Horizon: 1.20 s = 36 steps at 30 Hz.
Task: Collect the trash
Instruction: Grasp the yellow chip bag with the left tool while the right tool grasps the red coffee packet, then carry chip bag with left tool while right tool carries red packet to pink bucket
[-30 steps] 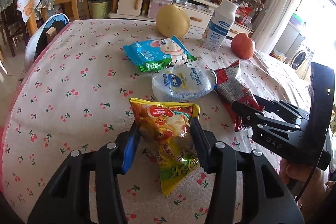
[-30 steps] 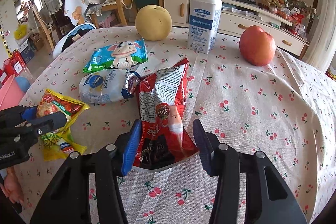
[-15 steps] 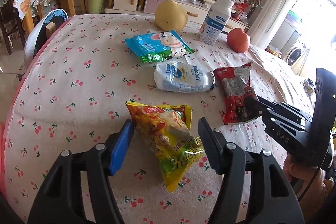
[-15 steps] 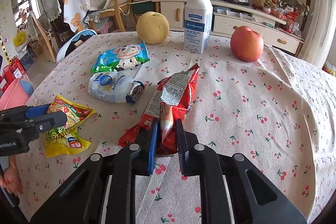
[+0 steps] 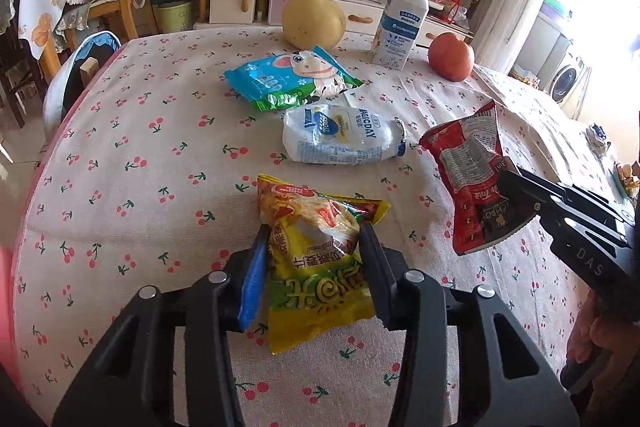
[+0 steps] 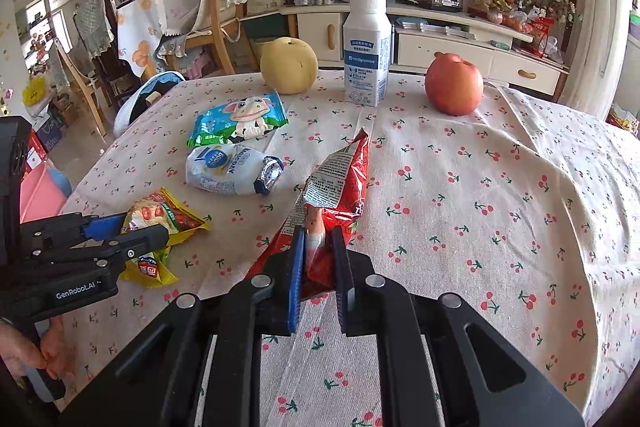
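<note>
A yellow snack bag (image 5: 312,211) lies on the cherry-print tablecloth (image 5: 140,147). My left gripper (image 5: 315,231) straddles it, its jaws closing, and both pads press on the bag's sides. The same yellow bag (image 6: 168,217) and left gripper (image 6: 142,227) show at the left of the right wrist view. My right gripper (image 6: 319,233) is shut on the lower end of a red snack wrapper (image 6: 340,171), which stands tilted up off the cloth. From the left wrist view, that red wrapper (image 5: 468,163) hangs from the right gripper (image 5: 514,203).
A crumpled white pouch (image 5: 340,139) and a blue-green cow-print packet (image 5: 292,79) lie mid-table. Farther back stand a yellow pear (image 5: 314,19), a white milk bottle (image 5: 402,23) and a red apple (image 5: 450,57). Chairs and a cabinet are behind the table.
The right gripper shut on the red wrapper and raised it off the cloth. The left gripper's jaws widened around the yellow bag, then narrowed onto it again.
</note>
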Motion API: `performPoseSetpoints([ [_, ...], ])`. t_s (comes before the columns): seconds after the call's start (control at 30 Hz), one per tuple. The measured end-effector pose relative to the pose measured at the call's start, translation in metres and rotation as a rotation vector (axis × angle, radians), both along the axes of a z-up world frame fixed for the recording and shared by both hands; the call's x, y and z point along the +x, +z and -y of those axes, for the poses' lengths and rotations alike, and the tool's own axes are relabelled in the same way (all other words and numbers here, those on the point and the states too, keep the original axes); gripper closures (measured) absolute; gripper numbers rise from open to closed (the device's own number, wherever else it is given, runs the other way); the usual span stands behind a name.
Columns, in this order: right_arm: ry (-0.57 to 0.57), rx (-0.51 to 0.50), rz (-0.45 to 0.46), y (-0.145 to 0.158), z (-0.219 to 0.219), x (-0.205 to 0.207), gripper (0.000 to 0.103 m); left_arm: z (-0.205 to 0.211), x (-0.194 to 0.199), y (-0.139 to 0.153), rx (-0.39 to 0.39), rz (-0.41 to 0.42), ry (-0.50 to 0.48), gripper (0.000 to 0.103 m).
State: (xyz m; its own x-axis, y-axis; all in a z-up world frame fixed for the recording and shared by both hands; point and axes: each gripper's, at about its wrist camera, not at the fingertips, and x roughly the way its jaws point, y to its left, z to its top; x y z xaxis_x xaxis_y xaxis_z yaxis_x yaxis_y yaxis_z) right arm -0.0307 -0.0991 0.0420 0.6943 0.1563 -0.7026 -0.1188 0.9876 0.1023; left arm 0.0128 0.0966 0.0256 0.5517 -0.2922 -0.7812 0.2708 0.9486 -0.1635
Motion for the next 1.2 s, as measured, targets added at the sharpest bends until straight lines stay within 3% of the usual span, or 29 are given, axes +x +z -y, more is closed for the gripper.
performPoseSetpoints([
  [0.27,0.001,-0.043,0.021,0.009,-0.009,-0.022,0.090,-0.010,-0.006,0.007,-0.025,0.012,0.006,0.067],
  [0.87,0.033,-0.059,0.093,0.049,-0.037,-0.067,0.092,-0.061,-0.018,0.047,-0.160,0.083,0.075,0.070],
  [1.0,0.022,-0.012,0.049,0.047,-0.033,-0.075,0.092,-0.075,-0.020,0.052,-0.181,0.093,0.100,0.070],
  [1.13,-0.022,-0.029,-0.036,0.027,-0.021,-0.075,0.092,-0.086,-0.021,0.056,-0.200,0.097,0.124,0.070],
  [1.17,-0.031,-0.022,-0.057,0.021,-0.017,-0.074,0.089,-0.089,-0.021,0.057,-0.205,0.098,0.129,0.070],
  [1.2,-0.039,-0.013,-0.075,0.015,-0.013,-0.074,0.077,-0.090,-0.021,0.058,-0.209,0.098,0.132,0.070],
])
